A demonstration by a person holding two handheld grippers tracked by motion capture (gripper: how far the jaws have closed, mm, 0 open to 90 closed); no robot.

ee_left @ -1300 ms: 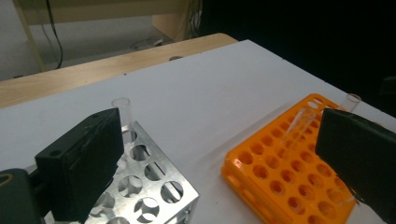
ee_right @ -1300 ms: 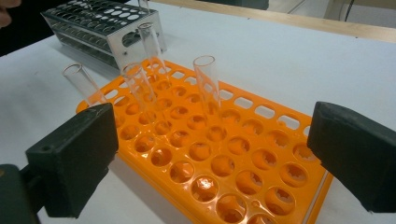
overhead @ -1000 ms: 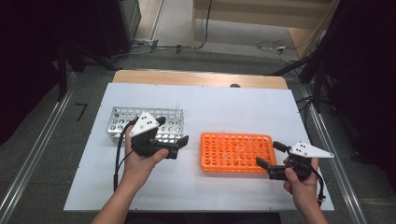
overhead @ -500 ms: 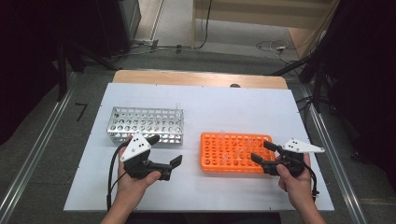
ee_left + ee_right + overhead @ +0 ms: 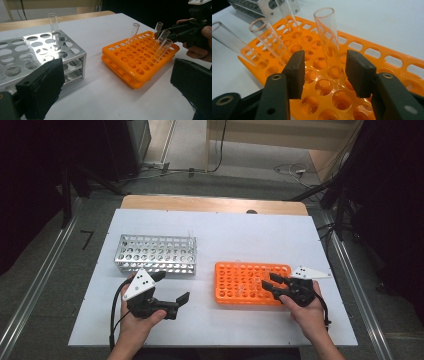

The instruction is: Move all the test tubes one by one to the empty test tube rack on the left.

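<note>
An orange tube rack [image 5: 248, 284] lies right of centre and holds several clear tubes [image 5: 133, 32] leaning in its holes. My right gripper [image 5: 268, 282] reaches over its right end. Its jaws have just been closing around one clear tube [image 5: 328, 37], which stands between the pads [image 5: 295, 70] with a gap on each side. A metal rack [image 5: 156, 253] sits at the left with one upright tube [image 5: 53, 23] in a far corner hole. My left gripper [image 5: 172, 286] hovers open and holds nothing, just in front of the metal rack and pointing toward the orange one.
Both racks rest on a white tabletop [image 5: 220, 235] with a wooden strip [image 5: 210, 204] along its far edge. Metal rails [image 5: 45, 270] run down both sides. Bare table lies between the racks and behind them.
My left gripper has drawn back from above the metal rack toward the near edge and sunk lower. My right gripper has edged left over the orange rack, and its jaws have narrowed around a tube.
</note>
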